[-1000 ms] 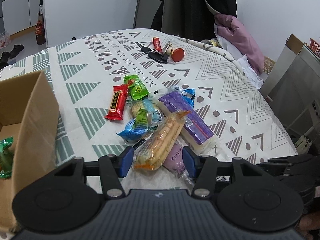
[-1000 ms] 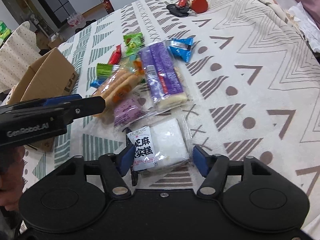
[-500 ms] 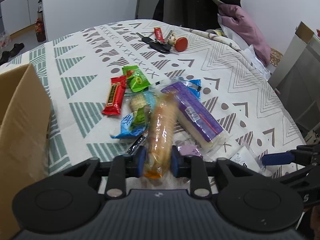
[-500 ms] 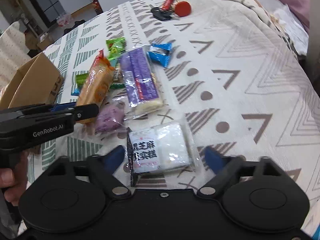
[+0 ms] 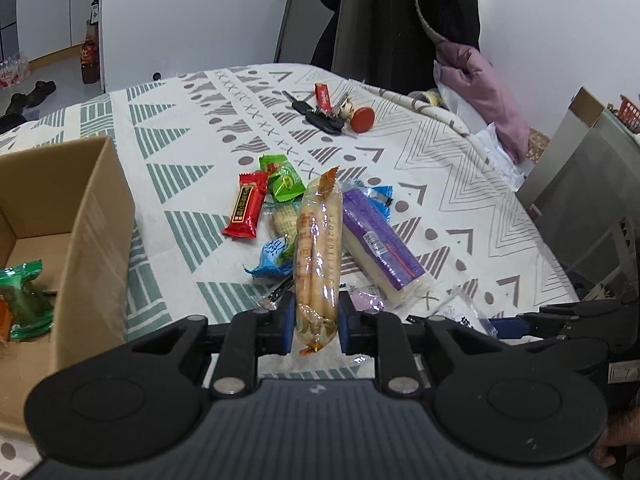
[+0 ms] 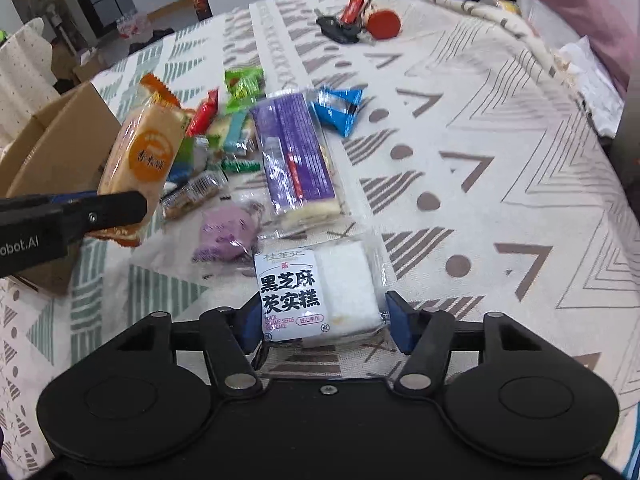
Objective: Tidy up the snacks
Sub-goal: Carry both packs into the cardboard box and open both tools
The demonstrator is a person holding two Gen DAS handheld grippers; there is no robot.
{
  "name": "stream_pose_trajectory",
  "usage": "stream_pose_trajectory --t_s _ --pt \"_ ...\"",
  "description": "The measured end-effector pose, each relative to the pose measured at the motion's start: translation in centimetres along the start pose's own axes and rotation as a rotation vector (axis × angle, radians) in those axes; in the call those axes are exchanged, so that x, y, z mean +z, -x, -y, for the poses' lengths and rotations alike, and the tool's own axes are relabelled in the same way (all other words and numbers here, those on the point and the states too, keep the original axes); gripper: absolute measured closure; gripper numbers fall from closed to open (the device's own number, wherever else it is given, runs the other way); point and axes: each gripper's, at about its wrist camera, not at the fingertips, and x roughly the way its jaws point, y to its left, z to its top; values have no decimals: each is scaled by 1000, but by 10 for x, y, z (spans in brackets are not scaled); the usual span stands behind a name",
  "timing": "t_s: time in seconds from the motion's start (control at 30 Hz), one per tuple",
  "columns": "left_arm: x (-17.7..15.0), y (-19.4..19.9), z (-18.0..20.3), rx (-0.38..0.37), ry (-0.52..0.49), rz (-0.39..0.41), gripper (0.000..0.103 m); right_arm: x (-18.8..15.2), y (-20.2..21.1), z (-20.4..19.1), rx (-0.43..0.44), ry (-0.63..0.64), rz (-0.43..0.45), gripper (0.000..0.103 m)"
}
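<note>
Left hand-held gripper [image 5: 316, 322] was clamped on the orange biscuit pack [image 5: 318, 256] near its lower end, lifted clear of the desk [image 5: 440, 168] at frame centre, right of the cardboard box [image 5: 92, 216]. Right hand-held gripper [image 6: 320, 320] stood open, straddling the white sesame cake packet [image 6: 320, 292] at lower centre. Judged light, crinkly film, crushable contents; grip mid-body, gently

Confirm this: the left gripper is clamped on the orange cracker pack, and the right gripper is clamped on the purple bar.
Half right. The left gripper does clamp the orange cracker pack. The right gripper, though, stands open around the white cake pack, not the purple bar, as the right wrist view shows.
</note>
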Motion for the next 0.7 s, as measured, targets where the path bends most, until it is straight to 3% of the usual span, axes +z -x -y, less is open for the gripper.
stream_pose_trajectory --t_s 0.33,0.7 --pt "2 41 -5 -6 9 72 83 4 32 -21 21 7 64 44" --pt "0 85 -35 45 57 136 83 13 62 -65 68 53 140 44"
